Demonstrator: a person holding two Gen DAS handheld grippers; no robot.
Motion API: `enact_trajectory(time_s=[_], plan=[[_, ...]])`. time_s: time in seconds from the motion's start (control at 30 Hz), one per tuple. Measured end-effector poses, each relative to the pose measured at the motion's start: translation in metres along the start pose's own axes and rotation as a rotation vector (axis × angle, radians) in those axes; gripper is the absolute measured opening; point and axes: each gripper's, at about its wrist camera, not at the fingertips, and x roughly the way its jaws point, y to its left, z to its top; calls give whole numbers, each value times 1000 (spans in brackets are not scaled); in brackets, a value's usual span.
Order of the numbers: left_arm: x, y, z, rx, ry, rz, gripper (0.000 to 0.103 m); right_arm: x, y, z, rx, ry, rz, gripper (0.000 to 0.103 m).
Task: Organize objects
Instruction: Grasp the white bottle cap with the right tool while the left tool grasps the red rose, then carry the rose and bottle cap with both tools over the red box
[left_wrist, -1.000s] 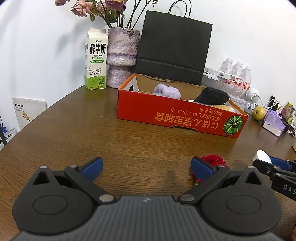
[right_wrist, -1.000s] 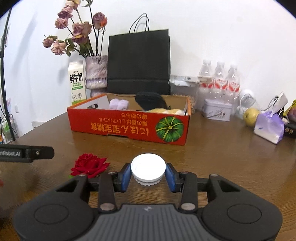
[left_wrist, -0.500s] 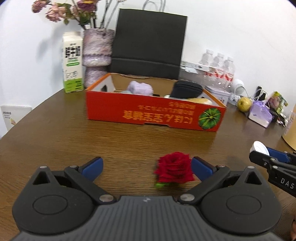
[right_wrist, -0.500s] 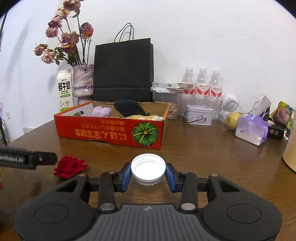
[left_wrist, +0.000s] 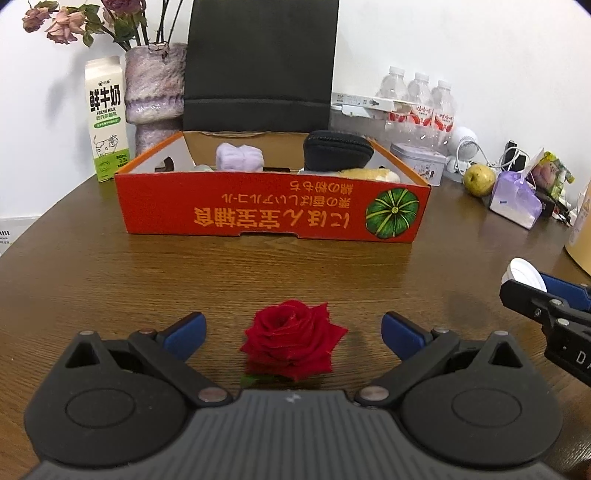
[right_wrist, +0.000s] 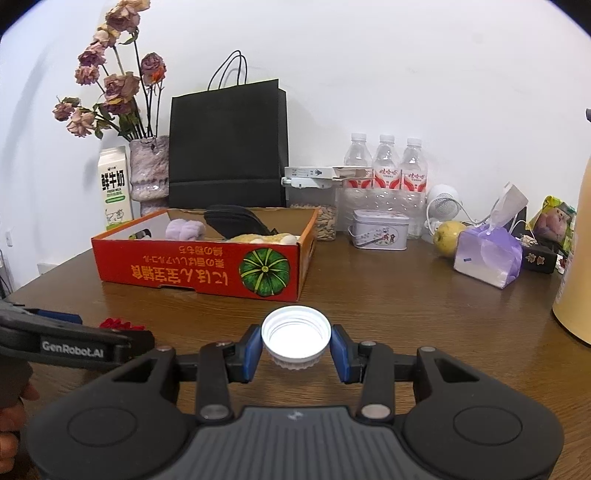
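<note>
Left wrist view: rides the left claw, low over the worktop, facing the red box squarely, close.
Right wrist view: rides the right claw, further right, box seen obliquely.
Shared: box, black bag, bottles, each other's claw.
</note>
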Motion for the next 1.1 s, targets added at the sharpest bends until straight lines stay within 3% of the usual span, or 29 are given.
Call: enact_trajectory(time_s=[0.17, 0.47, 1.1], plan=[[5, -3, 0, 2, 18, -4, 97, 2, 3, -1, -9, 8, -3, 39], [7, 1, -3, -14, 49, -22, 46, 2, 5, -1, -14, 11, -7, 39], [-7, 17, 18, -40, -22, -9, 41, 14, 34, 24, -31, -24, 60, 39]])
